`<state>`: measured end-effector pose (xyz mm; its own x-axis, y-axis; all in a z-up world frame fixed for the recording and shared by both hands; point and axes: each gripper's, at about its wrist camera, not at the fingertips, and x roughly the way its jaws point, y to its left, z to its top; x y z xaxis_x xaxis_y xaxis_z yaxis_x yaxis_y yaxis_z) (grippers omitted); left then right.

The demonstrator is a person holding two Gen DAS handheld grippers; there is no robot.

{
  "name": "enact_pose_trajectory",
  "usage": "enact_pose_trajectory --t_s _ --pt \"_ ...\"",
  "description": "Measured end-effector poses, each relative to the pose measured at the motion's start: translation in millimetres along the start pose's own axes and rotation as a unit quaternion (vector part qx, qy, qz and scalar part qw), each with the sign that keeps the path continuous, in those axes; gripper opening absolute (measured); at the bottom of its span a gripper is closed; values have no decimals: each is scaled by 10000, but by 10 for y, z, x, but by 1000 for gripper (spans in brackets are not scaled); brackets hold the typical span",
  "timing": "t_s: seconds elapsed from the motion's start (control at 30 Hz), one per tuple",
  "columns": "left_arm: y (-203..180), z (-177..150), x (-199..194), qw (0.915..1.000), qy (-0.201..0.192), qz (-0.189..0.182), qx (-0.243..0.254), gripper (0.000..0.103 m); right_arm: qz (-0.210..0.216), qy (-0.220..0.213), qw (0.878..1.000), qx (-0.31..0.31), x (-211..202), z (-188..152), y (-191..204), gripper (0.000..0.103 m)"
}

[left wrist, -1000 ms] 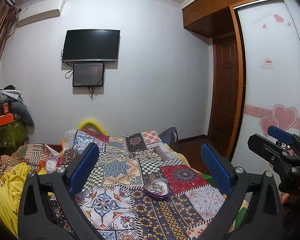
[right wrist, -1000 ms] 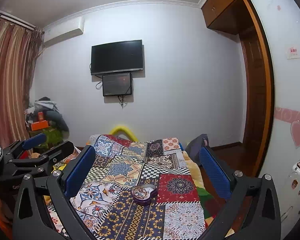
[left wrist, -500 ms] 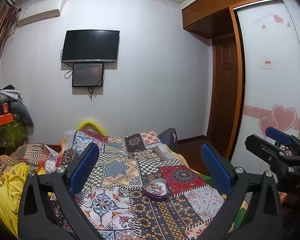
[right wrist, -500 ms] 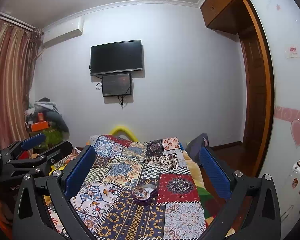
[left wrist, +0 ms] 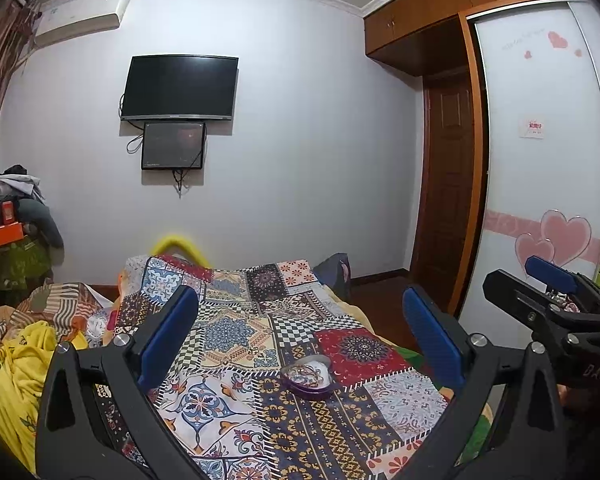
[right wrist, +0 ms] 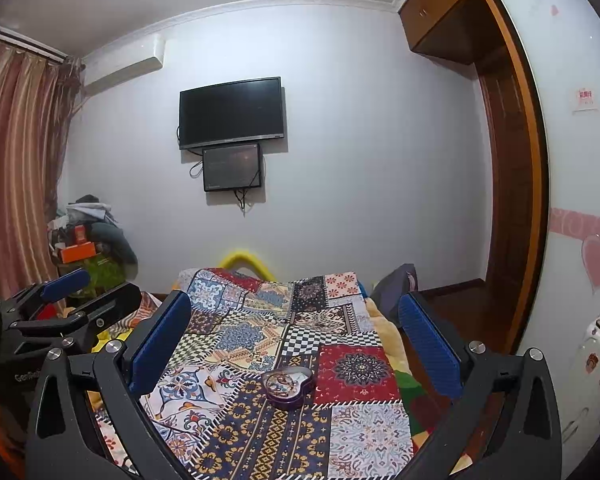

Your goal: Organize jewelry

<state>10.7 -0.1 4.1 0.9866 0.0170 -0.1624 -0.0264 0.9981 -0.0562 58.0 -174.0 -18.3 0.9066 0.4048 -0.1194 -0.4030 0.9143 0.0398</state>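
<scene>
Left gripper (left wrist: 298, 332): jaws spread wide, nothing between the blue pads. Right gripper (right wrist: 294, 336): jaws likewise spread wide and empty. Both are held above the near end of the bed, side by side and apart from each other.

Ahead of and below both grippers, roughly centred between each pair of jaws, a purple heart-shaped tin tray (right wrist: 287, 384) sits on the multicoloured patchwork quilt (right wrist: 352, 436) covering the bed. Inside the tray lies a tangle of thin jewelry pieces (right wrist: 281, 380), loops or chains; individual items cannot be told apart. No jewelry is visible loose on the quilt, so the scene fits either contents awaiting sorting or contents already gathered.

Hazards from this position:
- The quilt is soft and uneven. Downward pressure on the tray rim may tip the tray and spill its contents.
- Tangled chains may lift together if one strand is pinched.
- Thin strands may slip from the broad pads.
- Spilled pieces would be hard to find against the busy quilt pattern.
</scene>
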Motion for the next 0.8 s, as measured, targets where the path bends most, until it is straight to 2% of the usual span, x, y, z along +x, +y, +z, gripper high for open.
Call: enact_pose_trajectory --t_s 0.13,0.8 --pt "-16 -25 26 9999 -1 100 92 103 -10 29 10000 -8 16 -12 6 103" --pt "190 -190 428 9992 396 -6 -101 103 -45 414 9991 65 312 -117 -24 103"
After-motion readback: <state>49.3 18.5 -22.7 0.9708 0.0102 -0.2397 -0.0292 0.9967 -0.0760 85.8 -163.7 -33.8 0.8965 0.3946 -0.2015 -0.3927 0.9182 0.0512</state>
